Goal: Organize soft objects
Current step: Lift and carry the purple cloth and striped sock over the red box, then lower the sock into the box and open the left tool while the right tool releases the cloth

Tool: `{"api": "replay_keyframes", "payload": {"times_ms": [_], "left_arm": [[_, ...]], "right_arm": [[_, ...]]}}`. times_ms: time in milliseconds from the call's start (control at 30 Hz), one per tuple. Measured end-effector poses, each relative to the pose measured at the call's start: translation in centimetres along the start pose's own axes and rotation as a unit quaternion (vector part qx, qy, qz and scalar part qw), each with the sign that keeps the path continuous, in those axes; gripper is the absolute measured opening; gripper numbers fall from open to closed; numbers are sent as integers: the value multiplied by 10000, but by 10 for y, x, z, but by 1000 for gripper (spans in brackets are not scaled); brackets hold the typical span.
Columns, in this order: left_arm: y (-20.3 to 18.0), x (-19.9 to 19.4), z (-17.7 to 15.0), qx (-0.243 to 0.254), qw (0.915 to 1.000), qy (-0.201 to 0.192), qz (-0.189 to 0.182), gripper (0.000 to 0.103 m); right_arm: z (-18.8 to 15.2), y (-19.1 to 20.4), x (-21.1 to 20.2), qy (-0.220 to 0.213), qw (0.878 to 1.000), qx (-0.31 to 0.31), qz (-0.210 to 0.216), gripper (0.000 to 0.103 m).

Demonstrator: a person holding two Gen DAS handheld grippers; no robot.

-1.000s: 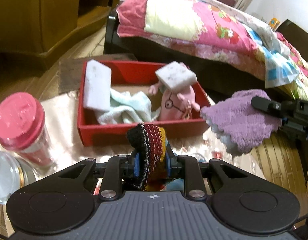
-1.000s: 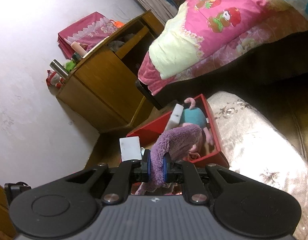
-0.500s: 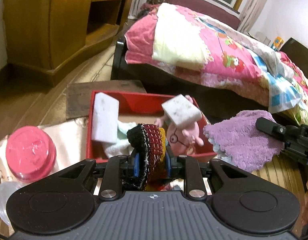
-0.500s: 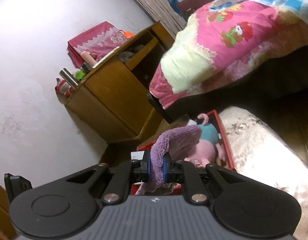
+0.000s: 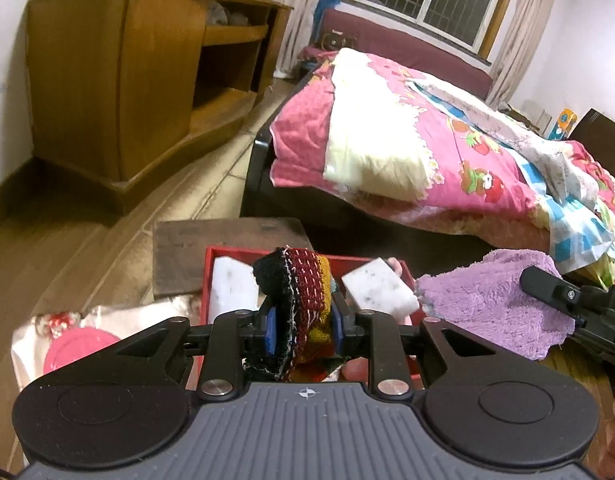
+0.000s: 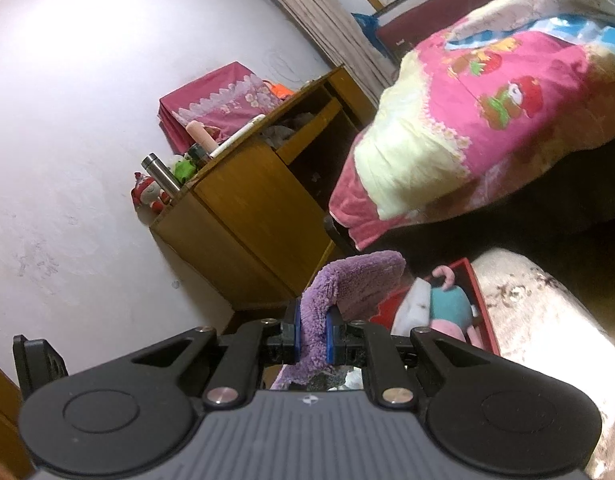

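Observation:
My left gripper point(image 5: 301, 328) pinches a black, red and yellow knitted cloth point(image 5: 299, 292) between its blue pads, and its jaws are opening slightly. It hangs above the near edge of a red box point(image 5: 243, 252) that holds two white sponges point(image 5: 233, 292) and a pink plush toy point(image 6: 447, 308). My right gripper point(image 6: 312, 334) is shut on a fluffy purple towel point(image 6: 347, 276). In the left wrist view that purple towel point(image 5: 495, 304) hangs to the right of the box.
The box sits on a table under a pale patterned cover point(image 6: 547, 340). A jar with a pink lid point(image 5: 79, 350) stands at the table's left. Beyond are a bed with a pink quilt point(image 5: 447, 152) and a wooden cabinet point(image 5: 119, 92).
Both grippers have risen with their cloths still held. The views have tilted up, so the red box and the jar now sit lower and more of the room shows.

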State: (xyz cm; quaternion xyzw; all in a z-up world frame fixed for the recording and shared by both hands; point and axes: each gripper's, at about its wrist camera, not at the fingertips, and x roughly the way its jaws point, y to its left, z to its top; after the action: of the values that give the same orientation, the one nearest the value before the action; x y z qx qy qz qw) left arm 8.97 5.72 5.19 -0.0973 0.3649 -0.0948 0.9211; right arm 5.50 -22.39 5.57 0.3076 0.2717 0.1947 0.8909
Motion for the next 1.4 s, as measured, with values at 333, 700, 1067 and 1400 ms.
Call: {"api": "replay_keyframes", "payload": {"times_ms": [333, 700, 1067, 1400], "left_arm": [[-1, 17, 13, -7, 9999, -45, 107, 26], [-1, 68, 13, 42, 9987, 323, 400, 30], [4, 88, 4, 131, 9960, 571, 675, 78], [-3, 78, -2, 249, 9960, 593, 623, 79]], "right_arm": [[11, 2, 23, -32, 10000, -49, 39, 0], [12, 4, 85, 318, 9981, -504, -162, 0], [-1, -14, 127, 899, 9905, -795, -669, 7], [3, -9, 111, 746, 9915, -695, -805, 21]]}}
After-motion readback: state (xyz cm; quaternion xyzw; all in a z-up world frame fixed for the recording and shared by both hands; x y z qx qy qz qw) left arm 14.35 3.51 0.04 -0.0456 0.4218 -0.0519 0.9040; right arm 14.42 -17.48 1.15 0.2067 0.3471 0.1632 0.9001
